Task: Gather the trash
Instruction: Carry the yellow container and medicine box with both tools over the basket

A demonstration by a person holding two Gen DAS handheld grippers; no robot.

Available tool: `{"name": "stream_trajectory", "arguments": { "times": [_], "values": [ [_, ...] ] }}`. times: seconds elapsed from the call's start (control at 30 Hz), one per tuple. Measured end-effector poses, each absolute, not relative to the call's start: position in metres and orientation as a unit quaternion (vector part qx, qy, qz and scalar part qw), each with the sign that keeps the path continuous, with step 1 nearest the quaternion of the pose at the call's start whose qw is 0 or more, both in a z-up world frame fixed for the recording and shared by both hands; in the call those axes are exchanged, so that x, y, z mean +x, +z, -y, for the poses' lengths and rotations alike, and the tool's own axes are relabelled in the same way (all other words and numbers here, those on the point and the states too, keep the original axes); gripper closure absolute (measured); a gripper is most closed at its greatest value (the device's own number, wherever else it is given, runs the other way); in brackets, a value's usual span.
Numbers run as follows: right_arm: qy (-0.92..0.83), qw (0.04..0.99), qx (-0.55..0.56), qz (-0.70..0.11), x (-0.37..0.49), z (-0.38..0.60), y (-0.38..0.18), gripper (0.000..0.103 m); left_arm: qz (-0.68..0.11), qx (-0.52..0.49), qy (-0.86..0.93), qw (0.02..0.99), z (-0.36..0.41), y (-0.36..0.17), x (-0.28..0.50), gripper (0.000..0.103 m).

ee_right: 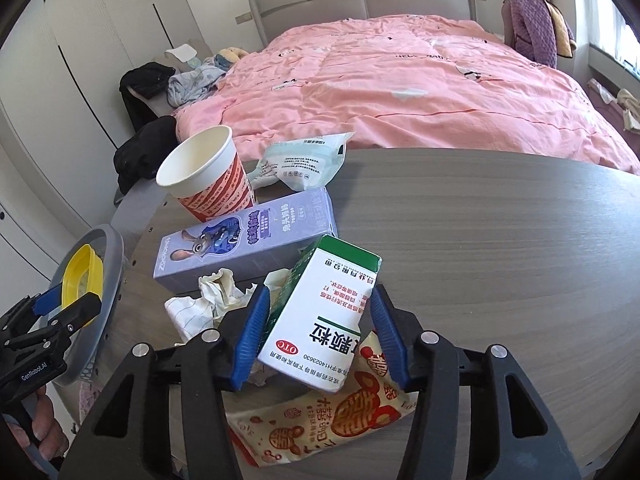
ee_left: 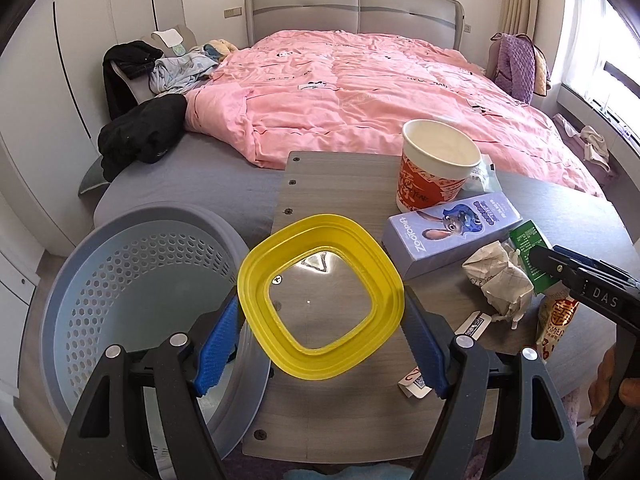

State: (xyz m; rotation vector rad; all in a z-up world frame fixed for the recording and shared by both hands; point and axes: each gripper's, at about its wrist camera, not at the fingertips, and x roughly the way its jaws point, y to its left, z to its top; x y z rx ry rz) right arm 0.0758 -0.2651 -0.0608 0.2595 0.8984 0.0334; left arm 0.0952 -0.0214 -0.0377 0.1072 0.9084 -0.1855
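A square yellow lid (ee_left: 380, 276) with a clear middle sits between the blue pads of my left gripper (ee_left: 322, 300), which is shut on it. The lid hangs over the table's left end, beside a grey perforated basket (ee_left: 120, 264). My right gripper (ee_right: 320, 294) is shut on a tilted white and green medicine box (ee_right: 320, 320), with a pad against each side. Under that box lies a red and cream snack bag (ee_right: 340, 420). Crumpled white paper (ee_right: 208, 304) lies just left of the right gripper.
On the wood-grain table (ee_right: 480, 240) stand a red and white paper cup (ee_right: 208, 176), a purple cartoon box (ee_right: 248, 236) and a pale green pouch (ee_right: 304, 160). Small card scraps (ee_left: 472, 324) lie near the front. A bed with a pink quilt (ee_left: 360, 92) is behind.
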Motion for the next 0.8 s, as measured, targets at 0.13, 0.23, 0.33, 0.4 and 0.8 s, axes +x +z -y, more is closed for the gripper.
{"name": "stream_trajectory", "arguments": {
  "times": [0.13, 0.23, 0.33, 0.4, 0.8],
  "values": [
    [0.013, 0.896, 0.128, -0.425, 0.072, 0.268, -0.055, 0.059, -0.434, 0.05, -0.09, 0.895, 0.02, -0.035, 0.094, 0.029],
    [0.006, 0.899, 0.131, -0.418, 0.069, 0.272, -0.049, 0.062, -0.431, 0.047, -0.09, 0.897, 0.019, -0.032, 0.092, 0.029],
    [0.002, 0.902, 0.129, -0.412, 0.067, 0.275, -0.045, 0.062, -0.429, 0.045, -0.091, 0.897, 0.017, -0.031, 0.09, 0.029],
    [0.0, 0.904, 0.129, -0.408, 0.065, 0.275, -0.042, 0.062, -0.428, 0.044, -0.092, 0.898, 0.016, -0.03, 0.089, 0.029],
    [0.018, 0.916, 0.122, -0.382, 0.047, 0.253, -0.014, 0.062, -0.408, 0.029, -0.086, 0.908, -0.005, -0.015, 0.079, 0.029]
  ]
}}
